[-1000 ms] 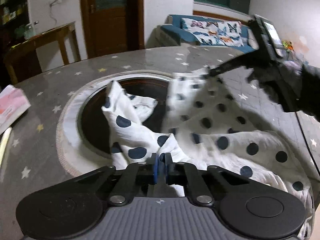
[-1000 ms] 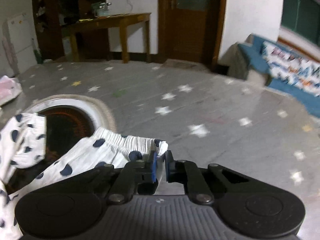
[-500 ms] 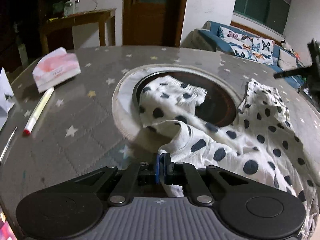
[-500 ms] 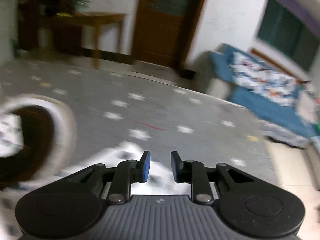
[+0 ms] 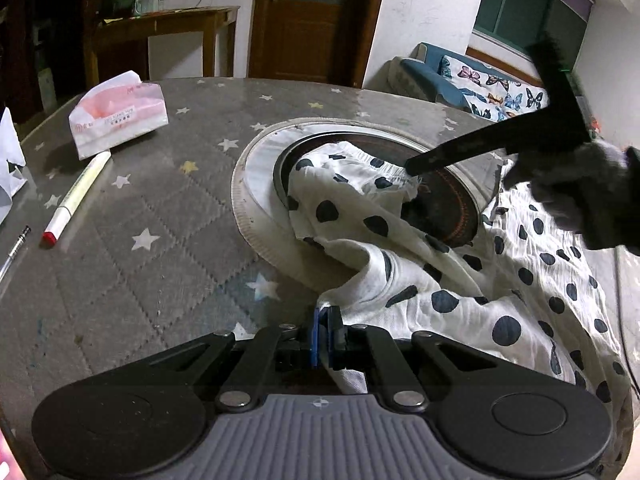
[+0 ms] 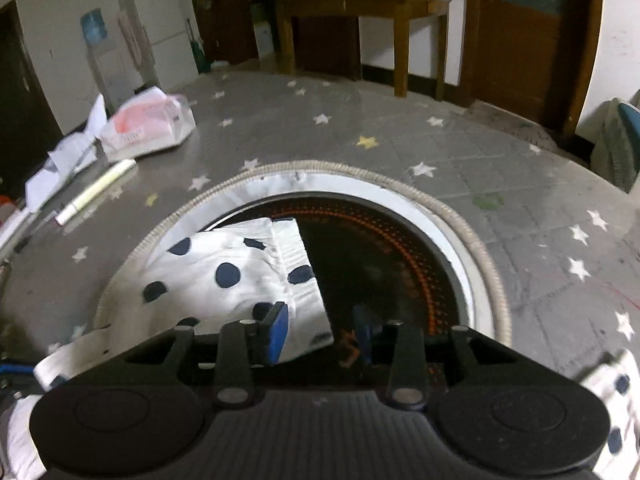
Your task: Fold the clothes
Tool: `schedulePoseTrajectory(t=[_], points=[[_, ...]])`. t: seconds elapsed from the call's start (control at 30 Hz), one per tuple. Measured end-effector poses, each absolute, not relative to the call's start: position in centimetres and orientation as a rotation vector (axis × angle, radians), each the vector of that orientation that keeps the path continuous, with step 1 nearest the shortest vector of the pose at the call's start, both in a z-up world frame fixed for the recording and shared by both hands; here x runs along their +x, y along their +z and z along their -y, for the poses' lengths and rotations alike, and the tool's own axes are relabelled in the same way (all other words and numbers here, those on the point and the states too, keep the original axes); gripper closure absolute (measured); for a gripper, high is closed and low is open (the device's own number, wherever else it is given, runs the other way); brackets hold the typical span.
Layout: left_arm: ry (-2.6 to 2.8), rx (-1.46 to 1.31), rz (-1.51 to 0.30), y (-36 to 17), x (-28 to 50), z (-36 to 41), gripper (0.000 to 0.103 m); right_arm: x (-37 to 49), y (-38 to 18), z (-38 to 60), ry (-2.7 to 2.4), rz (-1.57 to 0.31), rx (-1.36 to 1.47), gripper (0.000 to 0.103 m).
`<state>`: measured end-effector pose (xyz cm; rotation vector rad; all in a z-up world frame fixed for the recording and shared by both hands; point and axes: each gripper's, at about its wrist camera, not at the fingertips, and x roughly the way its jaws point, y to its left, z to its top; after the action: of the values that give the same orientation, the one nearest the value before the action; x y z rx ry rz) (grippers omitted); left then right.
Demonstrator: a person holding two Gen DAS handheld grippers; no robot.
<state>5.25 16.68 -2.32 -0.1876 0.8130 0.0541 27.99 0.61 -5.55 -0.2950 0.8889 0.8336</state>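
Fabric of the white navy-dotted cotton garment (image 5: 460,280) is pinned at six o'clock in the clamped left gripper (image 5: 325,338), anchoring it; the right gripper (image 6: 320,330), jaws just parting and holding nothing, hovers over its waistband.

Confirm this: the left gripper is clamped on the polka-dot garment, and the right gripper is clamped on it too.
Only half holds. The left gripper is shut on the polka-dot garment. The right gripper is open: its jaws have just been opening, and the right wrist view shows its pads apart over the garment's hem, not pressing it.

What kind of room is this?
Probably a living room in someone's home: there is a sofa with a butterfly cover, a fridge, a wooden side table, and a round table with clothes on it.
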Motion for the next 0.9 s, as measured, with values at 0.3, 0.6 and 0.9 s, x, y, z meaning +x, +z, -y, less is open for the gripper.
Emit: schedulePoseTrajectory(t=[0.3, 0.6, 0.9], points=[[0.028, -0.217, -0.816, -2.8, 5.9, -17.3, 0.098, 27.8, -6.2, -2.4, 0.862, -0.923, -0.374, 0.079], [0.027, -0.236, -0.812, -3.1, 6.6, -18.1, 0.098, 28.1, -4.3, -5.4, 0.800, -0.719, -0.681, 0.093], [0.050, -0.233, -0.811, -3.3, 7.8, -18.5, 0.098, 33.8, -4.1, -7.9, 0.605, -0.597, -0.810, 0.100]])
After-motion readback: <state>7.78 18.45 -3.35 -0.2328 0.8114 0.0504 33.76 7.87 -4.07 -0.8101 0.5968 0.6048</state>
